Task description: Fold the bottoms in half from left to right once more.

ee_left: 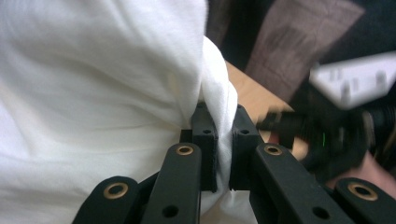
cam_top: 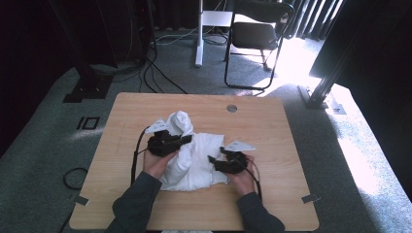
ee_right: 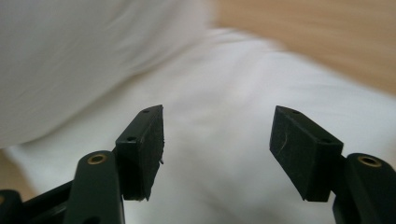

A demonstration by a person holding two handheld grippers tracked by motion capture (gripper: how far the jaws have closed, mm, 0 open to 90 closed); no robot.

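At the left of the high view, the left gripper (cam_top: 183, 140) is clenched on a fold of the white cloth (cam_top: 194, 162), which lies bunched at the middle of the wooden table (cam_top: 272, 126). Right of centre, the right gripper (cam_top: 214, 160) hovers over the cloth with jaws spread, grasping nothing. The folding looks barely started: one side is lifted, the rest still rumpled.

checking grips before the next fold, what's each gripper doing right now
left gripper: shut on a fold of the white cloth
right gripper: open, over the cloth, holding nothing
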